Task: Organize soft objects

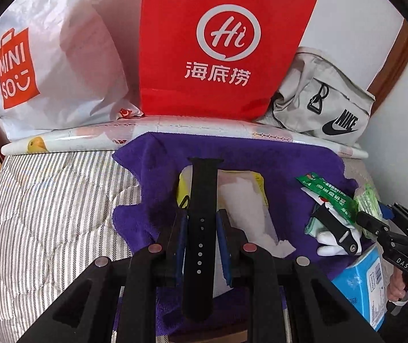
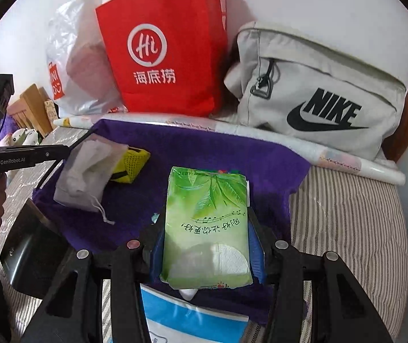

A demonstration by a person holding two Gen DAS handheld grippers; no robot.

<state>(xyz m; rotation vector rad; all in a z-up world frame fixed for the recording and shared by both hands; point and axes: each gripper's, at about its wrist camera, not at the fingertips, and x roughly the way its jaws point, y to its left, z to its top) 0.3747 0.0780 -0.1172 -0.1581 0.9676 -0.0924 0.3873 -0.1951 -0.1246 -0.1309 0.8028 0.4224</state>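
Purple towel (image 1: 275, 165) below; left tool (image 1: 202, 223) clamps strap (image 1: 201, 214), right tool (image 2: 207, 228) clamps tissue pack (image 2: 207, 228).

Bags block rear: red bag (image 2: 164, 54), grey pouch (image 2: 318, 91); striped bedding (image 1: 47, 214) left open.

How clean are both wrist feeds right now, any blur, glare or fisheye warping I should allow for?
Left wrist view: sharp, even light, black corners, striped bedding bowed near the rim. Right wrist view: equally sharp; slight sheen on the green tissue pack, rolled mat curving with the lens.
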